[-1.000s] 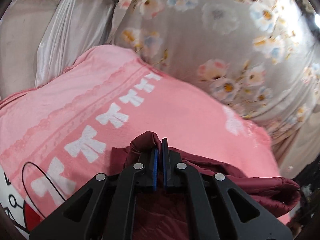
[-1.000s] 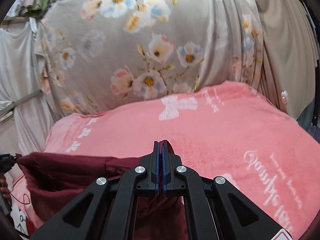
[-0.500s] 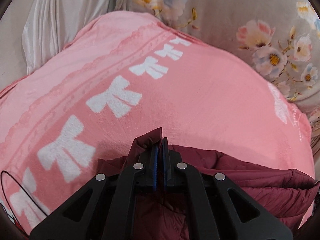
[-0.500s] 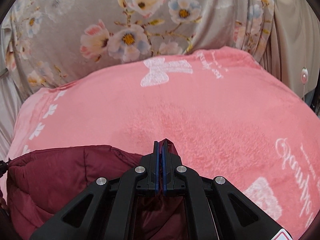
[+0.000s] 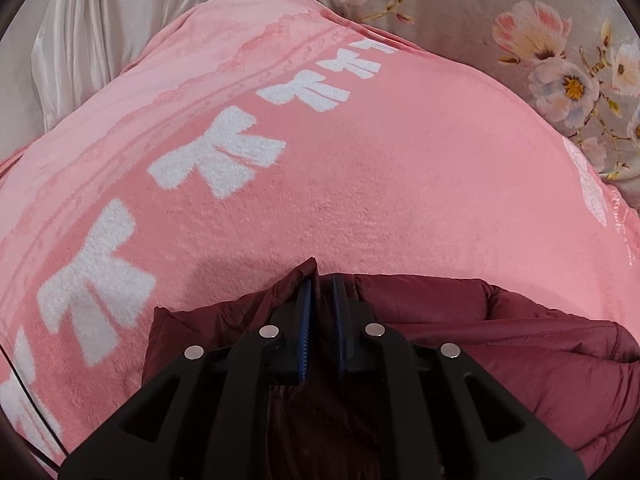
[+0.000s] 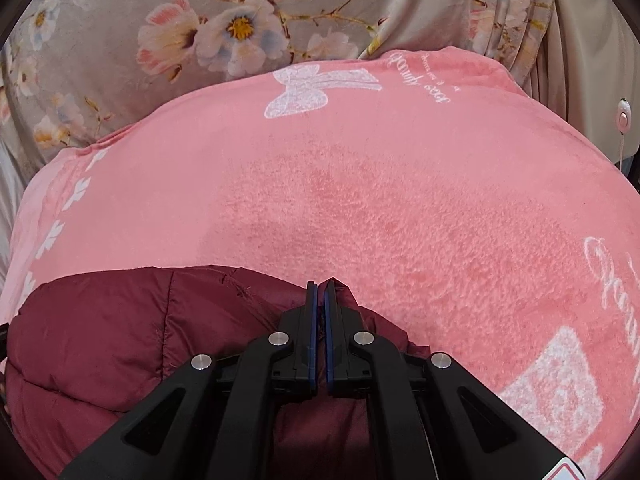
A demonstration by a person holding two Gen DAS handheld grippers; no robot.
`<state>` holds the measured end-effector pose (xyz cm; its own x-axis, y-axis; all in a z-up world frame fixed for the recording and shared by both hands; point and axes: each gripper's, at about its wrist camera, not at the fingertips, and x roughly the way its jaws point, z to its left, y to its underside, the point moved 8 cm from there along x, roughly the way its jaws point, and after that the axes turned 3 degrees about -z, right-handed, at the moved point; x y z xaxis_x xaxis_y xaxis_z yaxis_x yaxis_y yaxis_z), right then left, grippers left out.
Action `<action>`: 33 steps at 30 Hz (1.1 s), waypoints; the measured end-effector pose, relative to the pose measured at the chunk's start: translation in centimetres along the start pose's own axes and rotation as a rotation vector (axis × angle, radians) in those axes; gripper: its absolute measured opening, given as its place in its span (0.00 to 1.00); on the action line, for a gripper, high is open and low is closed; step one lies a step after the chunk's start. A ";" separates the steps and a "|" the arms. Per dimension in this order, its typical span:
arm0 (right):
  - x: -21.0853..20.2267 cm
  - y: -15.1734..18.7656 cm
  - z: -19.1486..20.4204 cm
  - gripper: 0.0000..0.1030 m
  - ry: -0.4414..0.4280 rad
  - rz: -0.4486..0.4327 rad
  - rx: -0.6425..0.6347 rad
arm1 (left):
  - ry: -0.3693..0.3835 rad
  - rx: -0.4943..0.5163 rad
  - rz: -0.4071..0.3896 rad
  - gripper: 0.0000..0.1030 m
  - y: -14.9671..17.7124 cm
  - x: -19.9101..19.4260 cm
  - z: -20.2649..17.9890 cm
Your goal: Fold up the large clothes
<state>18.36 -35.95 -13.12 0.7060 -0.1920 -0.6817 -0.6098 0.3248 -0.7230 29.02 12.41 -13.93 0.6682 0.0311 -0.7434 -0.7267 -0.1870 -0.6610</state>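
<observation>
On the left, our left gripper (image 5: 320, 312) sits at the near-left corner of the maroon puffer jacket (image 5: 500, 336), which lies on the pink blanket (image 5: 360, 168) with its far edge laid across the middle of the bed. The jaws there have just been opening: a clear gap shows between the blue pads (image 5: 305, 332), with a peak of maroon fabric standing up between them but no longer pinched. The risk we see here is the slippery, puffy shell springing back once it is freed, so the laid-over layer may creep open or slide toward us; fabric could also catch on the ribbed pad and lift again if we pull away too steeply. Moving right, the jacket's edge runs fairly straight between the two tools, though its padding bulges. Our right gripper (image 6: 320, 312) is pressed together on the far-right corner of the jacket (image 6: 120, 340), a tip of cloth poking above the fingertips. With one corner freed and the other clamped, any tug from the right would skew the fold or drag the whole garment across the fleece, rucking the blanket beneath. The flowered curtain (image 6: 200, 40) behind is well clear.
</observation>
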 end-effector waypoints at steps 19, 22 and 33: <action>-10.8 0.6 10.0 0.11 -0.203 -0.216 -0.229 | 0.236 0.104 -0.152 0.18 -0.8 -12.1 -7.0; -9.0 2.3 12.0 0.11 -0.193 -0.177 -0.290 | 0.202 0.156 -0.100 0.18 1.8 -9.6 -9.5; -3.6 4.4 11.3 0.07 -0.180 -0.037 -0.221 | 0.149 0.157 -0.023 0.18 4.7 -4.0 -9.6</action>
<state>17.22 -23.36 -12.60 0.7699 -0.0261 -0.6376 -0.6319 0.1074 -0.7675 24.52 1.98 -13.07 0.6926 -0.1145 -0.7122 -0.7191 -0.0321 -0.6941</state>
